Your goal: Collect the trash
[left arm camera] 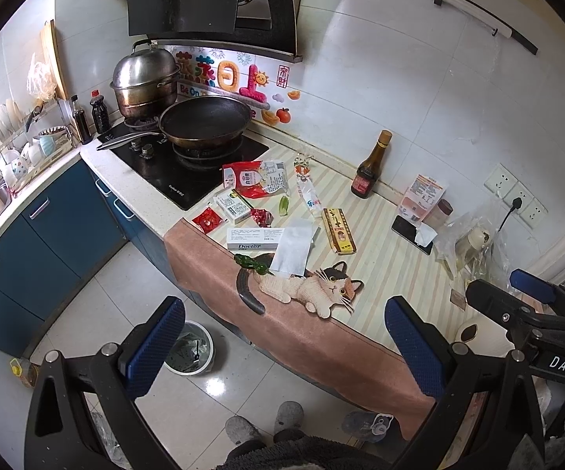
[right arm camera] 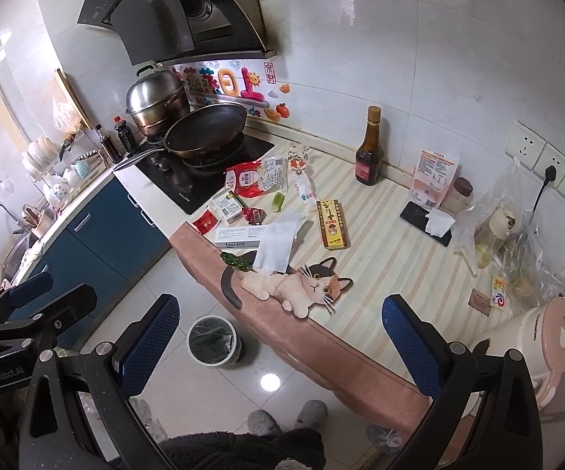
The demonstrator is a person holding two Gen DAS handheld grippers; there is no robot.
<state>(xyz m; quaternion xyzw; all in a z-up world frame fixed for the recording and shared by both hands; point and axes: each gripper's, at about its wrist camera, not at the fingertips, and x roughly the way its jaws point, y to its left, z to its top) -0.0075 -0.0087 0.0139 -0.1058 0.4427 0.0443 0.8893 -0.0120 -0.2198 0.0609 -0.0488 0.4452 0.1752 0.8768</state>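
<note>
Trash lies on the striped counter mat [left arm camera: 396,258]: a white Doctor box [left arm camera: 253,239], a white paper sheet [left arm camera: 294,246], a yellow box [left arm camera: 339,231], a red and white bag [left arm camera: 249,180], a small red packet [left arm camera: 207,221] and a green wrapper [left arm camera: 249,263]. The same litter shows in the right wrist view, with the Doctor box [right arm camera: 239,237] and the yellow box [right arm camera: 332,224]. A bin with a dark liner [left arm camera: 190,346] [right arm camera: 214,338] stands on the floor below the counter. My left gripper [left arm camera: 282,346] and my right gripper [right arm camera: 280,342] are both open, empty, and held back from the counter.
A wok [left arm camera: 204,121] and a steel pot [left arm camera: 145,78] sit on the hob at the left. A dark bottle [left arm camera: 370,166], a phone [left arm camera: 411,233], a clear plastic bag [right arm camera: 513,231] and a pink kettle [right arm camera: 533,337] stand along the right.
</note>
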